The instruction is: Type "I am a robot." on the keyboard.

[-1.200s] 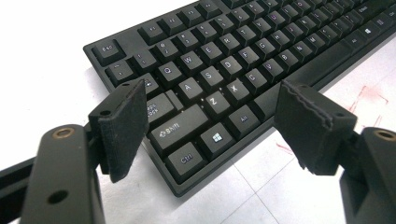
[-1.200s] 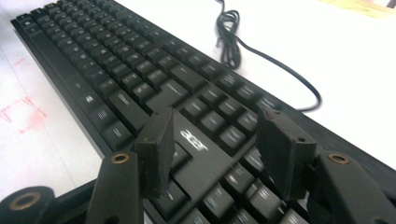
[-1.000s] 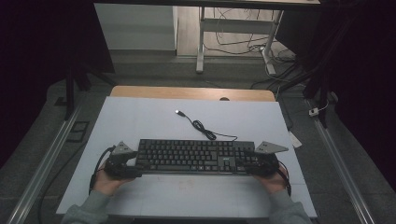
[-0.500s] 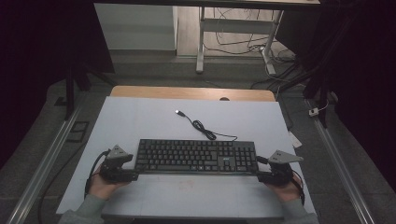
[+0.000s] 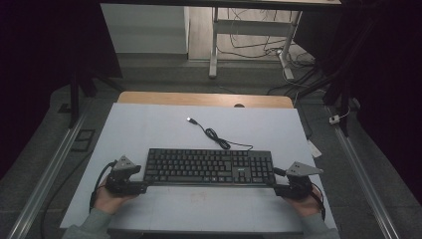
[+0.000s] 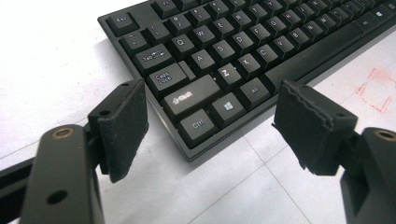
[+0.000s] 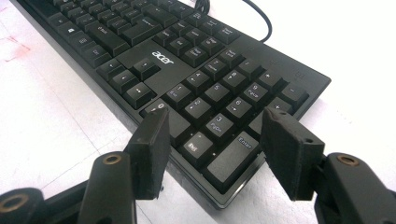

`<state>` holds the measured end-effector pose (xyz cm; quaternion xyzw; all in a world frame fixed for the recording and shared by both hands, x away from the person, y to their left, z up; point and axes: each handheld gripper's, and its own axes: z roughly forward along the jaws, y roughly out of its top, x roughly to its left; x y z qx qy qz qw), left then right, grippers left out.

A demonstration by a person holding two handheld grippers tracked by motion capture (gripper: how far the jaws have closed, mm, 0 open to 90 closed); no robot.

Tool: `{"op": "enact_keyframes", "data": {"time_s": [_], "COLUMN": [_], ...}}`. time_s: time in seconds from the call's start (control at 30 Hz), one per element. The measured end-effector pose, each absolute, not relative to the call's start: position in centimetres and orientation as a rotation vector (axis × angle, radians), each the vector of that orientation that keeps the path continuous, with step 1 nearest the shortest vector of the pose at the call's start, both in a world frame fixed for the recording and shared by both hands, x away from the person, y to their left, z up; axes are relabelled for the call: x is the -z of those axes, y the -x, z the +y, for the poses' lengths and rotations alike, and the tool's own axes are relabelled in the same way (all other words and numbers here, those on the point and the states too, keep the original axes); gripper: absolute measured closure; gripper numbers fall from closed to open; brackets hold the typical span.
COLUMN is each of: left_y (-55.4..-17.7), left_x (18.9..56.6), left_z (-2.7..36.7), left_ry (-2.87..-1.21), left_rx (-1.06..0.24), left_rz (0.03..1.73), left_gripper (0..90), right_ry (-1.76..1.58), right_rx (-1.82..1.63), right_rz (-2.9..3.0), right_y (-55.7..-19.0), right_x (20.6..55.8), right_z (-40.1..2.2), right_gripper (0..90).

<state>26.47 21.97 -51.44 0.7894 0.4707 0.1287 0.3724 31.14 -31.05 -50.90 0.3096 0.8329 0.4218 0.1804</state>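
The white-covered bench (image 5: 149, 124) carries a black Acer keyboard (image 5: 209, 167) lying flat near its front edge, its cable (image 5: 219, 139) trailing away toward the back. The left tongs (image 6: 210, 126) are spread apart around the Ctrl corner without touching it, and the right tongs (image 7: 212, 149), whose jaws have just been opening, are held apart at the Enter corner of the number pad, nothing clamped. If the keyboard is to be shifted, both ends are best gripped evenly and level, so that it is not twisted and the cable is not snagged.

White mat (image 5: 149, 129) lies under the left claw (image 6: 210, 126), with a faint red mark (image 6: 376, 88) just to its right. Far beyond it: a wooden strip (image 5: 164, 98), then desk legs (image 5: 213, 45) and floor cables (image 5: 259, 37).
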Motion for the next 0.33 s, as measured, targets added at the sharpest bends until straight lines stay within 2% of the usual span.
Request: {"op": "enact_keyframes", "data": {"time_s": [0.33], "left_y": [-26.5], "left_x": [51.49], "left_z": [22.02], "left_ry": [-2.023], "left_rx": [-0.335], "left_rz": [1.21], "left_gripper": [25.7], "right_ry": [-0.86], "right_rx": [-1.199], "right_rz": [2.352], "right_y": [-31.1], "right_x": [50.86], "right_z": [-30.92], "right_gripper": [43.2]}}
